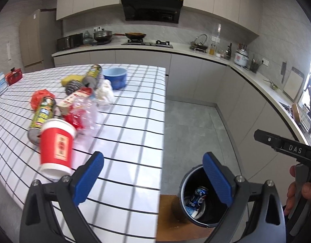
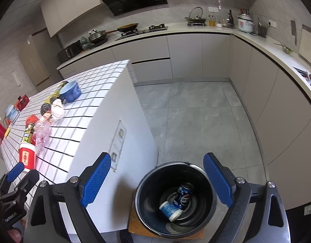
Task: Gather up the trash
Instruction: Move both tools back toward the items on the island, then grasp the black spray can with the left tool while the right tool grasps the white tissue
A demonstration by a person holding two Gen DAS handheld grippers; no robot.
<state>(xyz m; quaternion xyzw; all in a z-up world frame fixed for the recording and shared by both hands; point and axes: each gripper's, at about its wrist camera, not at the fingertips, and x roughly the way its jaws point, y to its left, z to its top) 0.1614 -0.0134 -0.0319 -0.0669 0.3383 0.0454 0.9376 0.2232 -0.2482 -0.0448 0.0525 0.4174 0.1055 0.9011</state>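
Right gripper (image 2: 157,180) open and empty, over round black bin (image 2: 153,174) holding blue Pepsi can (image 2: 182,195). Left gripper (image 1: 153,179) also open; red paper cup (image 1: 57,144) just ahead-left on the tiled table (image 1: 131,141). Next: left closes on cup, I'd guess.

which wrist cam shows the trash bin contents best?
Right wrist. It looks almost straight down into the trash bin, so the Pepsi can and a blue-and-white cup both show. In the left wrist view the bin sits low, partly hidden behind a finger; the can shows, the rest is unclear.
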